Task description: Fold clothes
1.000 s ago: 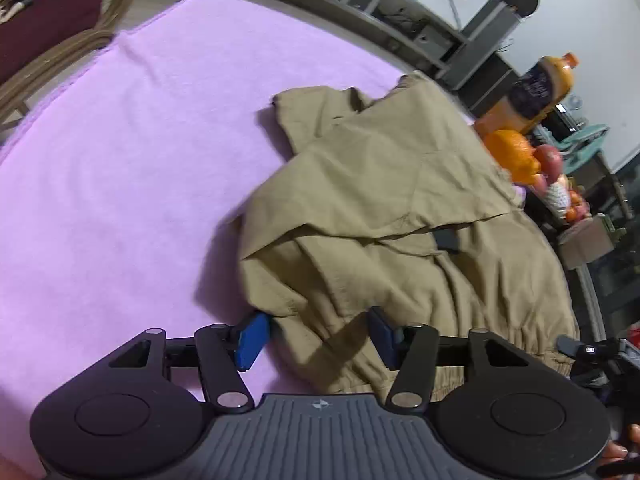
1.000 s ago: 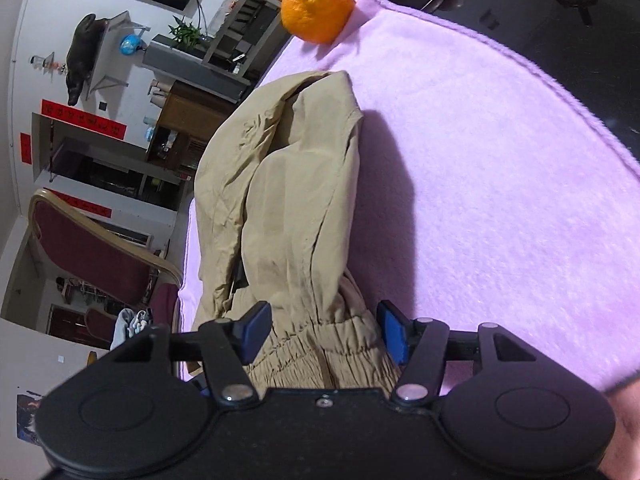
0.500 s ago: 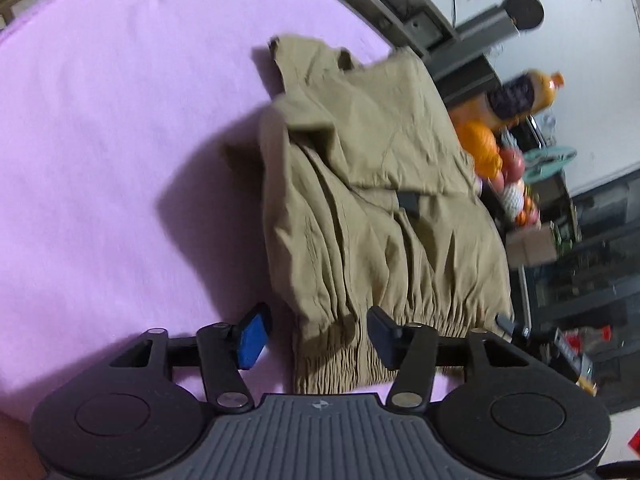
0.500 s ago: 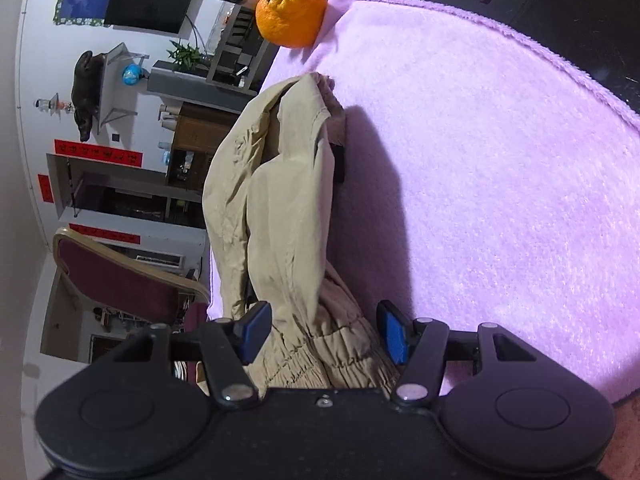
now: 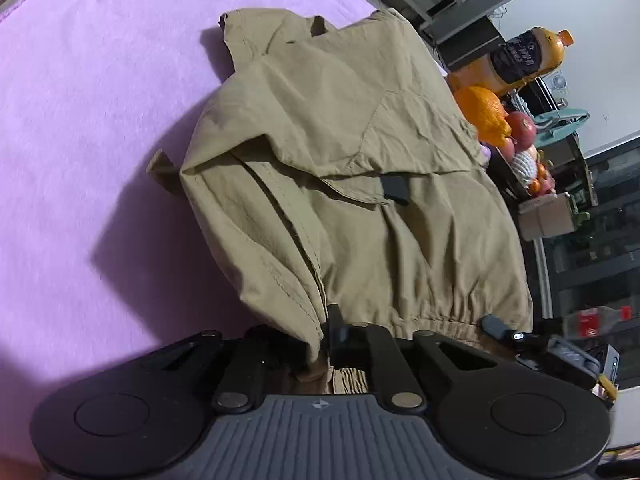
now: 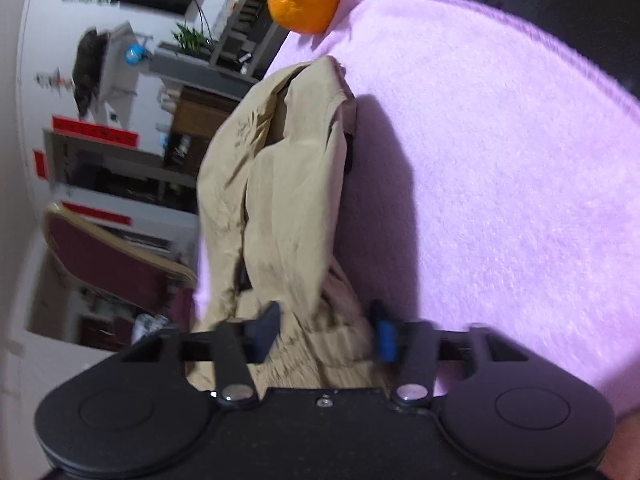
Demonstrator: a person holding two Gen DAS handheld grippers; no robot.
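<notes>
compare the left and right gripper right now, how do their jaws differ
The left gripper has its jaws pinched together on the khaki garment. The right gripper has its jaws closing but a visible gap remains, with the bunched elastic hem between them. Both work the same hem, over the pink cloth.

i'm looking past a pink blanket [image 6: 500, 160] at white walls [image 6: 28, 128], a red-cushioned wooden chair [image 6: 104, 256] sitting by dark shelving [image 6: 116, 176], and a potted plant [image 6: 192, 36] up top.
</notes>
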